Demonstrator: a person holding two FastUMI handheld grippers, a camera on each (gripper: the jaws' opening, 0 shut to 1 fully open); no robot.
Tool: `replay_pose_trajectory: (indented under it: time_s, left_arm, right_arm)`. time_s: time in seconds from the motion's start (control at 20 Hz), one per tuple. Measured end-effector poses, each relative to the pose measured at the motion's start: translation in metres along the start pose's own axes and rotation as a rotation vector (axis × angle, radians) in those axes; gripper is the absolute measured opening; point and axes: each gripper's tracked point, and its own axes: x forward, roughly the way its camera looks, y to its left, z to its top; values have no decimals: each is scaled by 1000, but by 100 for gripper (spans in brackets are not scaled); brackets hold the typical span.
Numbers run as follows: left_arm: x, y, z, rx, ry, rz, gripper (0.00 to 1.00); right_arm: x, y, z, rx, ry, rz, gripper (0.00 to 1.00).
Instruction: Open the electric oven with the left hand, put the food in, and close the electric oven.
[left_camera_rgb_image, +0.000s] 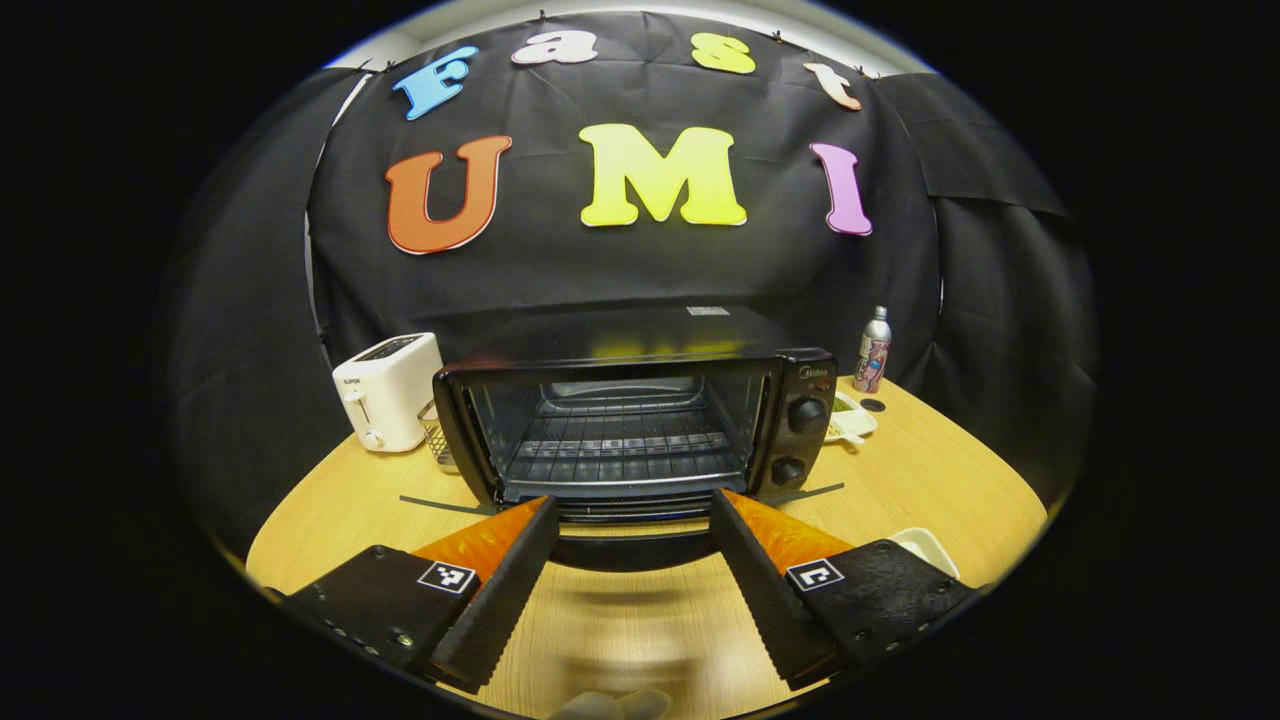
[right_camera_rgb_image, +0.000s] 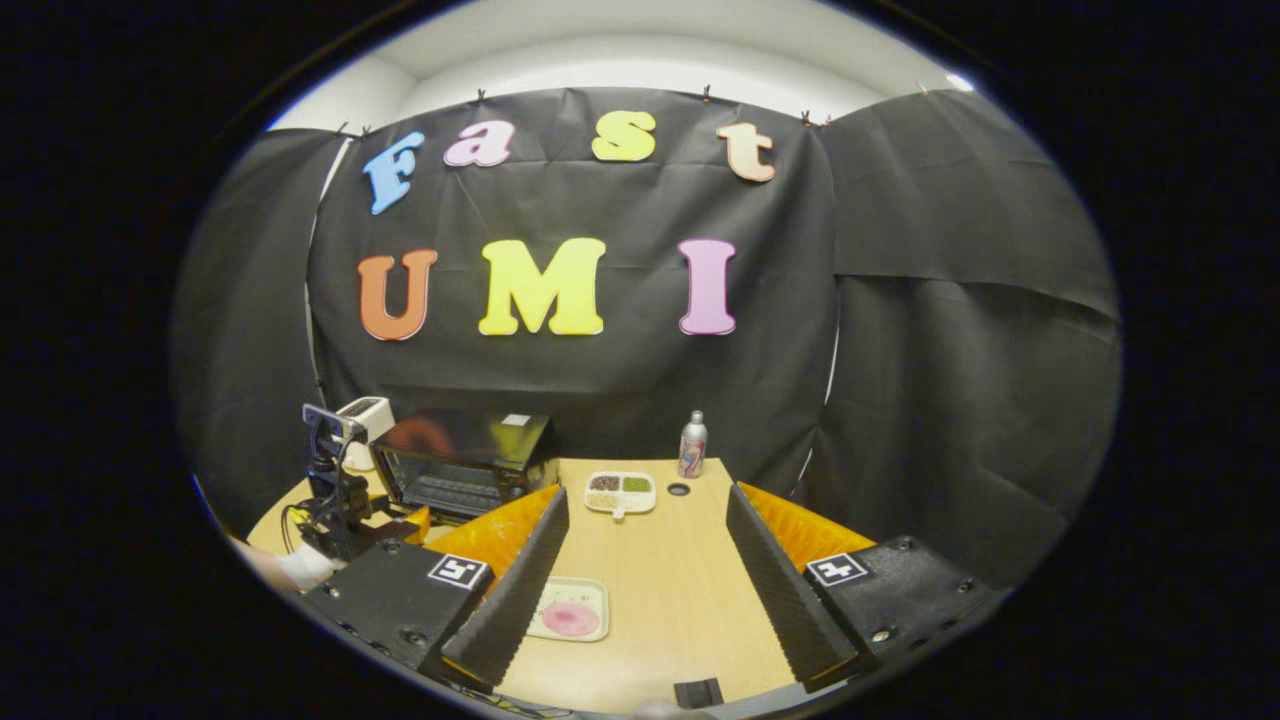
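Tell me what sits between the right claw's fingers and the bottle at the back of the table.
In the right gripper view, bare wood, then a small dark spot just before the bottle; the right claw is open.

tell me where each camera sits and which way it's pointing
Left gripper view: rides on the left gripper, low over the table, facing straight into the oven with its door down; both own fingers show, spread apart.
Right gripper view: rides on the right gripper, higher and farther back, looking down the table at the tray with pink food; own fingers spread, and the left gripper with a hand at far left.
Shared: oven, toaster, bottle, divided dish.
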Motion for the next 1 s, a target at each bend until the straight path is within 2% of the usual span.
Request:
replay_pose_trajectory:
  time_s: [0.15,0.2,0.25,0.45,0.5,0.55,0.9,1.0]
  left_arm:
    - [-7,-2,-20,-6,36,-2,97]
    - [-9,-2,-28,-9,48,-2,97]
    - [-11,-3,-34,-9,62,-3,97]
    - [-14,-5,-56,-16,99,-2,97]
    - [-14,-5,-61,-10,110,-3,97]
    - [-14,-7,-69,-10,135,-4,97]
    - [-13,-9,-102,-33,216,-5,97]
    - [-9,-10,-110,-40,234,-6,98]
  right_arm:
    - [-8,1,-4,-7,4,-3,96]
    - [-10,0,-6,-11,3,-6,100]
    - [-13,0,-6,-12,6,-7,96]
    - [-17,-1,-16,-10,23,-13,96]
    - [-16,0,-21,-9,37,-13,100]
    - [-16,0,-25,-8,50,-12,96]
    - [-14,1,-41,-17,83,-21,96]
    - [-15,1,-45,-20,92,-26,100]
